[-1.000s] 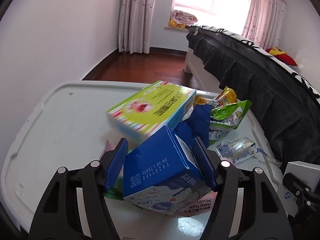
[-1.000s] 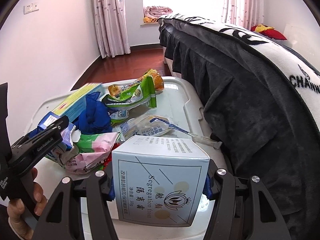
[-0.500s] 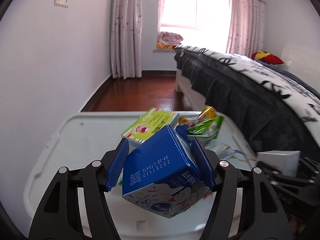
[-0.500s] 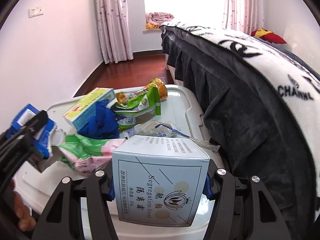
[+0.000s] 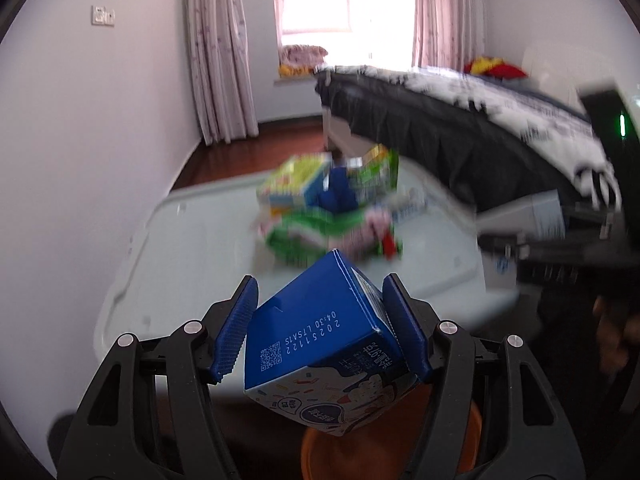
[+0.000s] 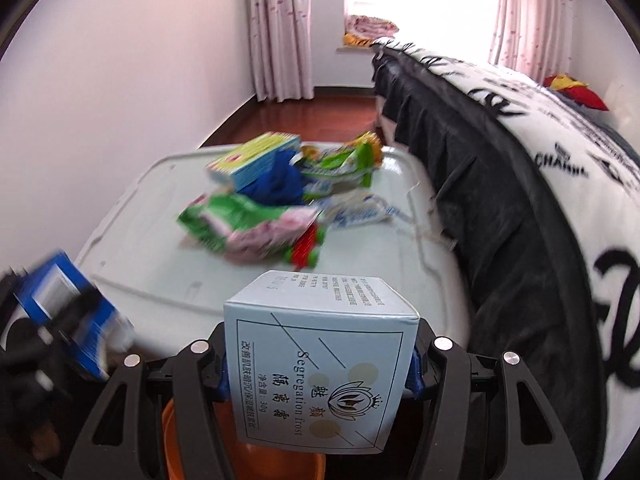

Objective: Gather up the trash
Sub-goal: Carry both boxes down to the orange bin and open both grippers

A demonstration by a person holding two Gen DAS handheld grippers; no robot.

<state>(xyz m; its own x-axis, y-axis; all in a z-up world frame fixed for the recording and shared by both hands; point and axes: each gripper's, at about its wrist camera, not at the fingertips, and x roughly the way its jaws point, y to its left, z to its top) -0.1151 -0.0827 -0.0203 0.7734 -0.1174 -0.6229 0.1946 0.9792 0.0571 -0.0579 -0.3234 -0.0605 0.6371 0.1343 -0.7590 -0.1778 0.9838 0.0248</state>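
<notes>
Beyond the white lid's (image 6: 132, 280) near edge, both tools clamp boxes.

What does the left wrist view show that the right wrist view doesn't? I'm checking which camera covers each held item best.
Only the left wrist view shows the printed date and QR code on the blue carton, clamped tilted in the left gripper.

Only the right wrist view shows the printed front of the pale blue box held by the right gripper, and the clear wrapper sharply.

Both show the trash pile on the white lid, the bed, the curtains, and an orange bin below the held items.
</notes>
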